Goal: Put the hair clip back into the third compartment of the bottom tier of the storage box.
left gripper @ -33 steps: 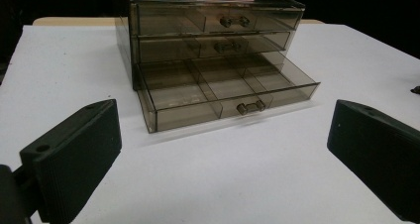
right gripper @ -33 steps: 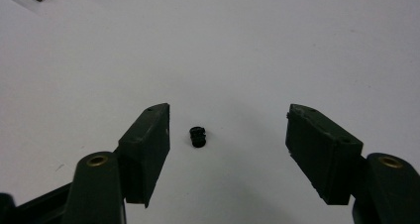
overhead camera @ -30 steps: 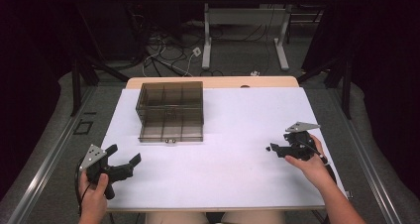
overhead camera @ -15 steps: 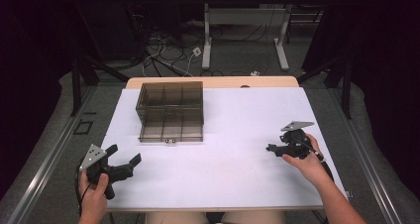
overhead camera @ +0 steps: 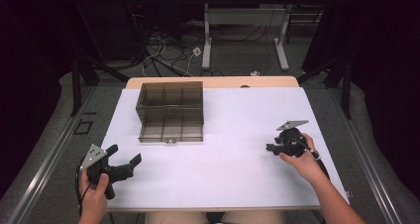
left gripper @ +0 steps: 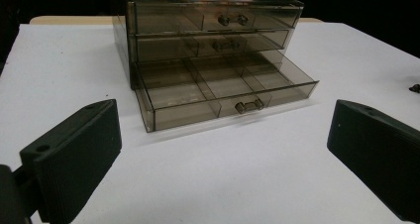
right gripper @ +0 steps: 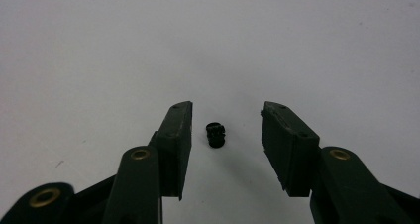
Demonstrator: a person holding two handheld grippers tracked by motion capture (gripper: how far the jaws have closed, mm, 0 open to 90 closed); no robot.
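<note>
- The white table [overhead camera: 223,174] carries everything; both tongs rest low over its near part, one at each side.
- A smoky transparent drawer box [overhead camera: 171,111] stands on the table ahead of the left gripper [overhead camera: 130,160], a little toward the middle. It has three drawers.
- The bottom drawer [left gripper: 225,92] is pulled out toward the left gripper. In the left gripper view its dividers and small handle are visible, and its compartments look empty. The two upper drawers are pushed in.
- The left gripper is held by the left hand [overhead camera: 94,194] near the front left corner of the table. Its jaws stand wide apart and hold nothing; the box is well beyond the tips.
- The right gripper [overhead camera: 270,147] is held by the right hand [overhead camera: 302,162] at the right side, well apart from the box. Its jaws are partly open and grip nothing.
- A small black part [right gripper: 215,134] lies on the table between the two jaws of the right gripper, close to their tips, and touches neither jaw. I cannot tell what kind of part it is.
</note>
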